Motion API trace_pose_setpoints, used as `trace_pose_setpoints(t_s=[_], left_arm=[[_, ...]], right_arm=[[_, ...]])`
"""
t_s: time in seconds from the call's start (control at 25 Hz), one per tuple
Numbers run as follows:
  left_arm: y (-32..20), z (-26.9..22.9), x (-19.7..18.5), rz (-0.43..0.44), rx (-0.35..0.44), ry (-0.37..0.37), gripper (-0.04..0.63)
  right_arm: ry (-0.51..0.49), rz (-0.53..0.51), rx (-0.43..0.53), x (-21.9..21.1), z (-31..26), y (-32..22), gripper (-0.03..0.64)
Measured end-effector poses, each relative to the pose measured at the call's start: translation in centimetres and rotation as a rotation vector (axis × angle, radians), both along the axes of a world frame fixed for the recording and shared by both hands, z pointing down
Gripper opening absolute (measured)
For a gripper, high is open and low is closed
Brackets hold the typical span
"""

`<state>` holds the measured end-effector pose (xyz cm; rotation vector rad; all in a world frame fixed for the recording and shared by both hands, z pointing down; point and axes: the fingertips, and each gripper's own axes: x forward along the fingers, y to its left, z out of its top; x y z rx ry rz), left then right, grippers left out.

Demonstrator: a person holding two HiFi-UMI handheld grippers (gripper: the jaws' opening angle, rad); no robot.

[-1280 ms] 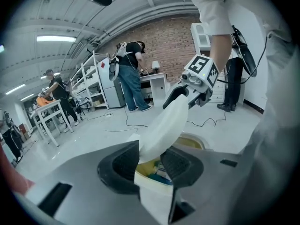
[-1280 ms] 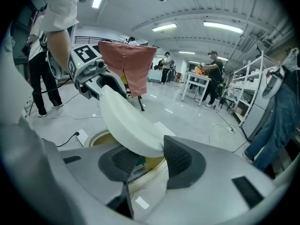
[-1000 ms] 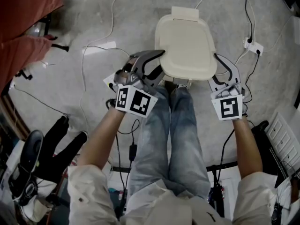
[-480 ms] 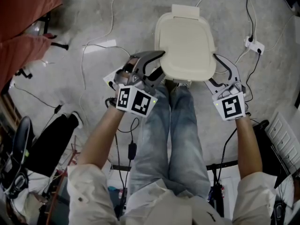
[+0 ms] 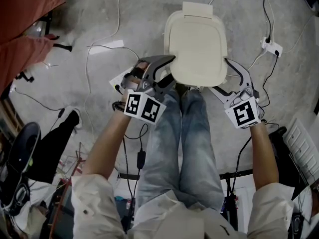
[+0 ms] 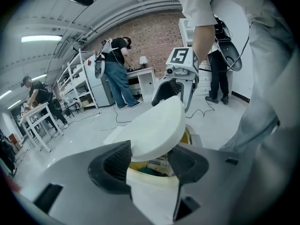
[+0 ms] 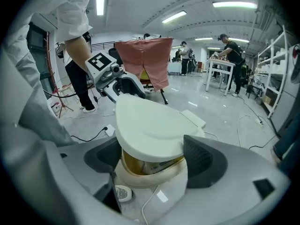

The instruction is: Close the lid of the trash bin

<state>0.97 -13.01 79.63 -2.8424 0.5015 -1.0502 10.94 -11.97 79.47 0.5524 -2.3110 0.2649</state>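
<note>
Jaws of the left gripper (image 6: 149,159) are opening, the cream plastic lid (image 6: 154,128) between them, unpinched; the right gripper (image 7: 150,159) does likewise opposite. Just below, the cream trash bin (image 7: 140,176) shows a gap, so I'd press both sides down evenly.

The light is bright and even throughout. Ceiling tube lamps (image 7: 234,4) high above the lid (image 7: 147,125) glow white and leave pale reflections on the glossy floor (image 7: 220,111) behind it. In the head view, shadows around the lid are faint and soft-edged. Both gripper views bow strongly outward from the lid and their corners go black. The close foreground just below the lid is out of focus, and there is no harsh glare.
</note>
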Motion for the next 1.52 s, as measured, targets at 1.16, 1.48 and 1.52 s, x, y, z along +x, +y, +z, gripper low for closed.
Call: trace_pose_setpoints(t_s=[1.16,1.48,1.52], left_arm=[[3.6,5.0,0.4,0.066,-0.237,-0.009,0.341],[2.9,4.8,0.7,-0.006,-0.305,0.055,0.168],[2.8,4.9,0.8,-0.018,-0.303,0.057,0.147]], right_arm=[[-0.011,0.102,-0.175,-0.5,4.6,0.4,0.35],[0.01,0.125,-0.181,-0.6,5.4,0.3,0.344],[0.012,0.126,-0.181,-0.5,5.4,0.3,0.344]])
